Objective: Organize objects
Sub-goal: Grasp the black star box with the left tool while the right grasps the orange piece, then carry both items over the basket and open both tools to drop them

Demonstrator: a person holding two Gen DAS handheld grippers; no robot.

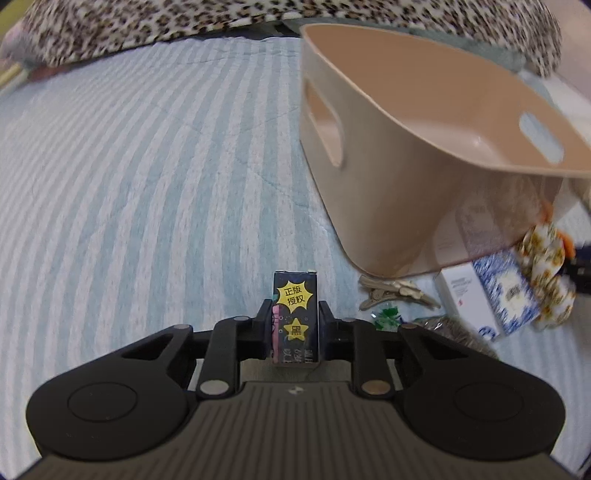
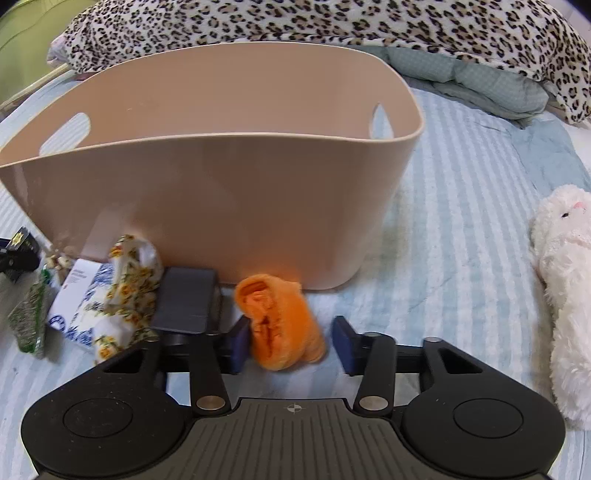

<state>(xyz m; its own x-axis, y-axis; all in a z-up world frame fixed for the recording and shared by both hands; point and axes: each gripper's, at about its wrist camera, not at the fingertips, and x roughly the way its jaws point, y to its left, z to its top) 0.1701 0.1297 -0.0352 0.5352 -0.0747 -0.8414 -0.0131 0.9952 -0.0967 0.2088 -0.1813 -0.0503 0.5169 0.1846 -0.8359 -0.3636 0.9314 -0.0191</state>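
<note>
A beige plastic bin (image 1: 399, 206) with handle cut-outs stands on the striped bedspread; it also shows in the right wrist view (image 2: 229, 206). My left gripper (image 1: 295, 321) is shut on a small dark box (image 1: 295, 306) with yellow star stickers, held left of the bin; the box also shows at the left edge of the right wrist view (image 2: 22, 240). My right gripper (image 2: 290, 341) is open around an orange plush toy (image 2: 282, 325) lying just in front of the bin; the left pad touches it, the right pad stands apart.
Beside the bin lie a blue-and-white box (image 2: 79, 306), a floral cloth (image 2: 129, 291), a dark flat case (image 2: 184, 299), a hair clip (image 1: 395, 291) and a green wrapper (image 2: 29, 321). A white plush rabbit (image 2: 565, 280) lies right. Leopard-print blanket (image 2: 332, 26) behind.
</note>
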